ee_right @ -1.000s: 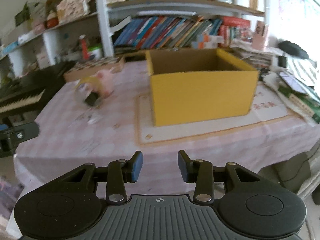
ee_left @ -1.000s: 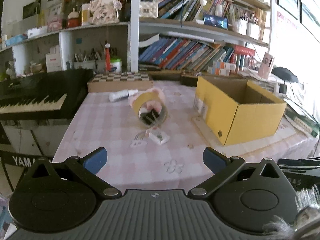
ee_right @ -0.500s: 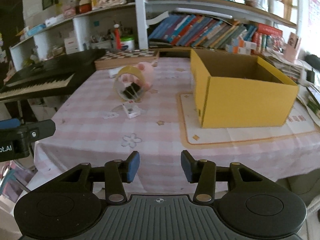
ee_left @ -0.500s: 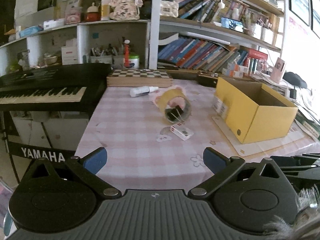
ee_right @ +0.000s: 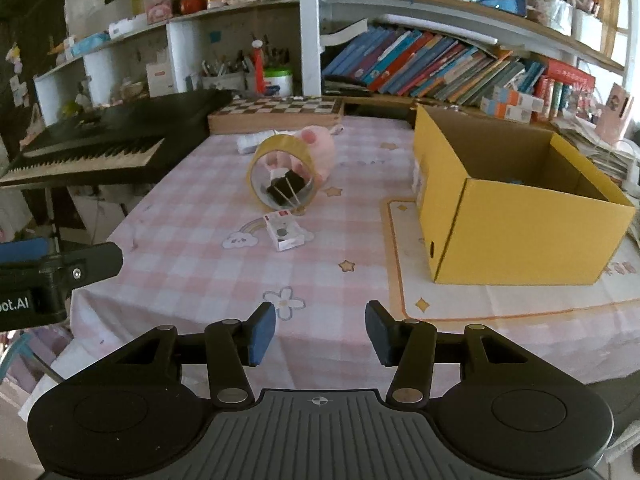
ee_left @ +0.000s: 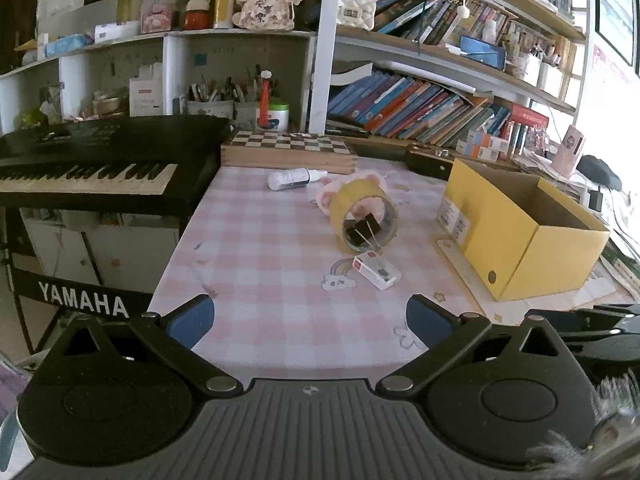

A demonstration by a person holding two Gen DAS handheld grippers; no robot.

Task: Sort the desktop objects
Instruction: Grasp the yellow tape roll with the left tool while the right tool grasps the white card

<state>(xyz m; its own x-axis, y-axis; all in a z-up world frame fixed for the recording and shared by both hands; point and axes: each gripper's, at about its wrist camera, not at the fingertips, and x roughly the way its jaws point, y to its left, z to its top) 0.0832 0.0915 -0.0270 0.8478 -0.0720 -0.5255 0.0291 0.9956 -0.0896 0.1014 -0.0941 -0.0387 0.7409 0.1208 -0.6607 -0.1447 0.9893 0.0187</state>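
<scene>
A yellow tape roll [ee_left: 366, 214] stands on edge mid-table with a black binder clip [ee_left: 363, 231] inside it; it also shows in the right wrist view [ee_right: 285, 176]. A pink pig plush [ee_right: 318, 148] lies behind the roll. A small white box [ee_left: 376, 270] lies in front of it, also in the right wrist view [ee_right: 285, 232]. A white bottle [ee_left: 290, 179] lies further back. An open yellow cardboard box [ee_left: 520, 232] stands at the right [ee_right: 516, 208]. My left gripper [ee_left: 310, 318] is open and empty at the table's near edge. My right gripper [ee_right: 320, 332] is open and empty there too.
A black Yamaha keyboard [ee_left: 92, 168] stands left of the table. A wooden chessboard box [ee_left: 288, 150] lies at the table's back edge. Bookshelves [ee_left: 420, 108] fill the wall behind. The pink checked tablecloth [ee_right: 192, 264] hangs over the near edge.
Both grippers have pulled back and turned a little left, so the table looks farther and the keyboard shows more. The right gripper's fingers have spread somewhat wider. The objects have not moved.
</scene>
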